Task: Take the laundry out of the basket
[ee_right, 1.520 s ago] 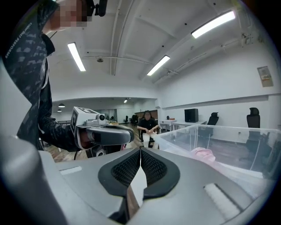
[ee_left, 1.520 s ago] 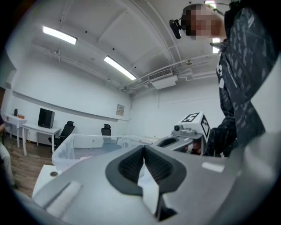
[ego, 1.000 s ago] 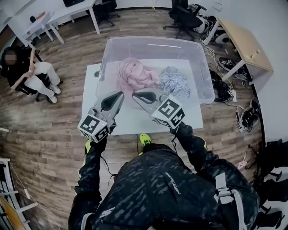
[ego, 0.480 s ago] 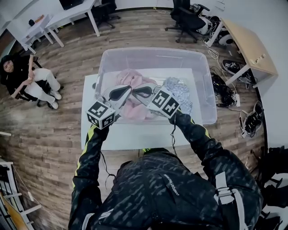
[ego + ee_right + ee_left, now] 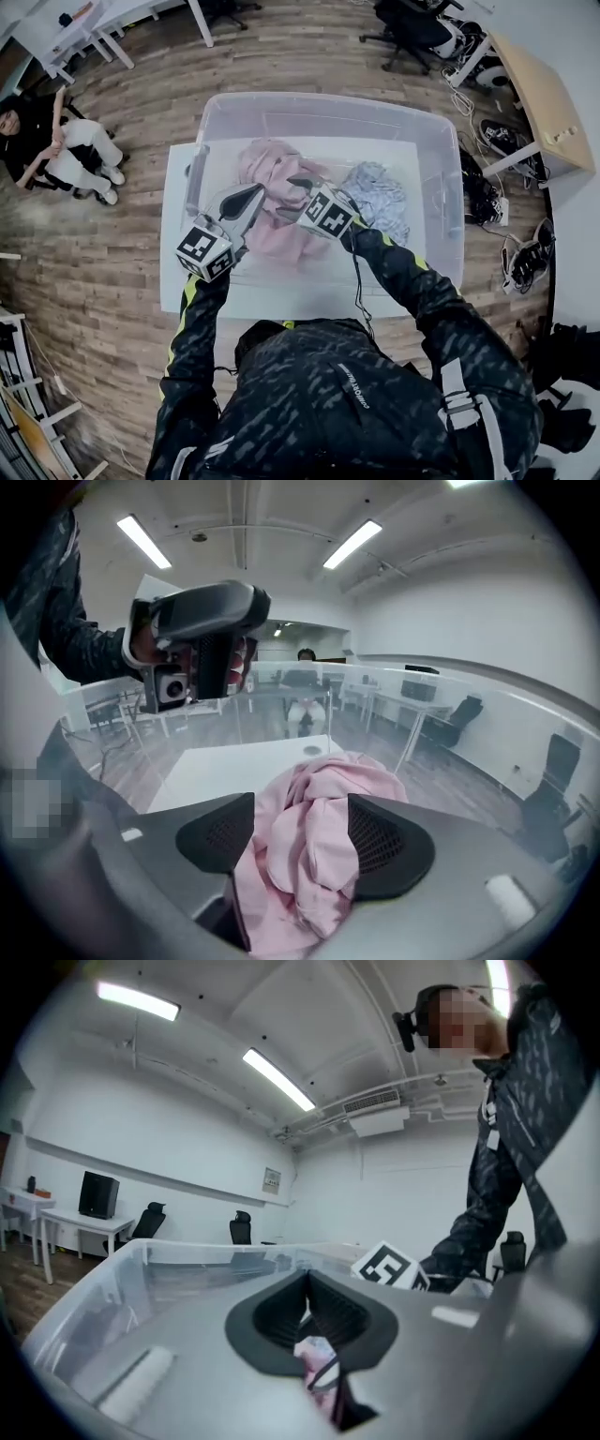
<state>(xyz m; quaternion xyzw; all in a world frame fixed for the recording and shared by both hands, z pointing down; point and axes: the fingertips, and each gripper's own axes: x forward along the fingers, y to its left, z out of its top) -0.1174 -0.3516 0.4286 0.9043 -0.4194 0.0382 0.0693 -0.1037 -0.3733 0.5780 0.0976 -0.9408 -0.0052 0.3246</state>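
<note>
A clear plastic bin [image 5: 319, 101] stands on a white table [image 5: 173, 234]. In it lie a crumpled pink garment [image 5: 267, 167] and a grey-and-white patterned garment [image 5: 377, 192]. My right gripper [image 5: 294, 186] reaches down into the bin over the pink garment [image 5: 319, 799]. Its jaws have just been opening and stand apart, with pink cloth bunched between the pads [image 5: 389, 841] but not pinched. My left gripper [image 5: 249, 195] hovers level beside it over the bin's left half, jaws shut [image 5: 307, 1309] and nothing held. A sliver of pink shows through the slit behind its pads.
A person [image 5: 42, 141] sits on a chair at the far left. White desks stand at the top left, an office chair [image 5: 412, 23] at the top right. A wooden desk [image 5: 539, 94] stands at the right, with cables and shoes on the floor beneath it.
Both grippers moved forward from above the table's front edge into the bin and sank toward the pink garment. The right jaws, shut before, now stand apart.
</note>
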